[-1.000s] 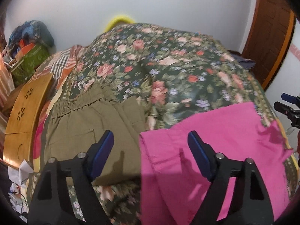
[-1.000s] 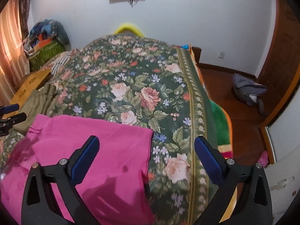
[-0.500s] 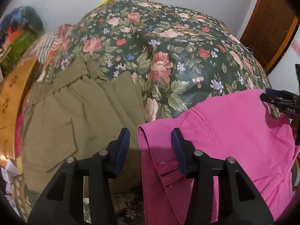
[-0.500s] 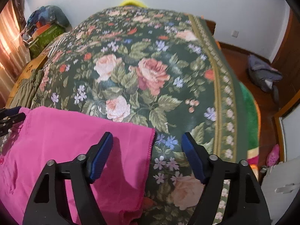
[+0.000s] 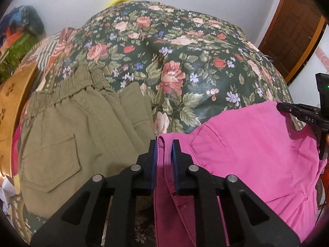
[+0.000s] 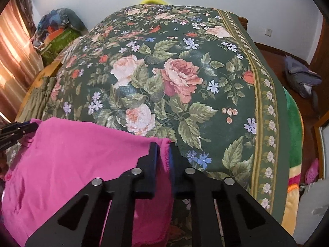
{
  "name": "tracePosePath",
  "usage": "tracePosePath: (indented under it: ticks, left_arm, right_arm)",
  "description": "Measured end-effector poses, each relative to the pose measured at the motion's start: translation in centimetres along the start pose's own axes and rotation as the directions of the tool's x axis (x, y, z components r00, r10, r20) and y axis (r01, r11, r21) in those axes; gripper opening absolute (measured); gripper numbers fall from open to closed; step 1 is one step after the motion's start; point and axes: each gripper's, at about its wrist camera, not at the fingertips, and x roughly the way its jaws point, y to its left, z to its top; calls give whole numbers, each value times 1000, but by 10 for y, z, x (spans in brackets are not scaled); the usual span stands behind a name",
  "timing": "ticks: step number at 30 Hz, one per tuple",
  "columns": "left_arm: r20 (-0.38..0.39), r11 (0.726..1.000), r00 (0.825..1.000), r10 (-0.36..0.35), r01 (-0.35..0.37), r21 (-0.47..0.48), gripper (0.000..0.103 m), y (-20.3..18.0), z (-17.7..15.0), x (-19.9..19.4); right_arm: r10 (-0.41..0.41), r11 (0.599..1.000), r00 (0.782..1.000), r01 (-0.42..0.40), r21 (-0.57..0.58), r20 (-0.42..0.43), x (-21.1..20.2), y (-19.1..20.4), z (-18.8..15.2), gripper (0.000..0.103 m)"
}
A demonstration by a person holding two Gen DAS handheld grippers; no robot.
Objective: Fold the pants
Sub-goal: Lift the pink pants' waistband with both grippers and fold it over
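Pink pants (image 5: 257, 144) lie spread across the near edge of a bed with a floral cover (image 5: 185, 51). My left gripper (image 5: 164, 146) is closing its jaws, and its blue pads pinch the waistband corner at the pants' left end. In the right wrist view the pink pants (image 6: 82, 154) end in a frayed hem corner, and my right gripper (image 6: 163, 147) is closing its jaws with that corner pressed between the pads. Each gripper also shows at the edge of the other's view: the right gripper (image 5: 287, 108) and the left gripper (image 6: 30, 126).
Olive pants (image 5: 72, 133) lie on the bed just left of the pink ones. A wooden board (image 5: 12, 103) leans at the bed's left side, with a heap of cloth and bags (image 6: 59, 26) behind. On the right are a brown door (image 5: 298, 30), a grey bag (image 6: 300, 80) on the floor and a green blanket (image 6: 294, 123).
Both grippers came down onto the pink pants and drew their jaws together from wide apart, the left on the waistband corner, the right on the hem corner.
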Motion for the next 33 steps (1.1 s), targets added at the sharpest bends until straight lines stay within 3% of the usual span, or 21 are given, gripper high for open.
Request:
tracePosePath:
  ticks: [11, 21, 26, 33]
  left_arm:
    - [180, 1000, 984, -4, -1, 25, 12, -8, 28, -75]
    - [325, 999, 946, -13, -4, 52, 12, -16, 54, -150]
    - [347, 998, 938, -16, -7, 64, 11, -20, 44, -176]
    - [313, 996, 949, -25, -3, 90, 11, -24, 11, -194]
  right_arm:
    - [40, 999, 984, -39, -5, 176, -59, 9, 30, 5]
    - [65, 998, 927, -54, -41, 369, -138, 30, 65, 4]
    - [88, 996, 908, -68, -64, 411, -170, 40, 56, 5]
    - [134, 990, 901, -104, -94, 412, -197, 58, 24, 4]
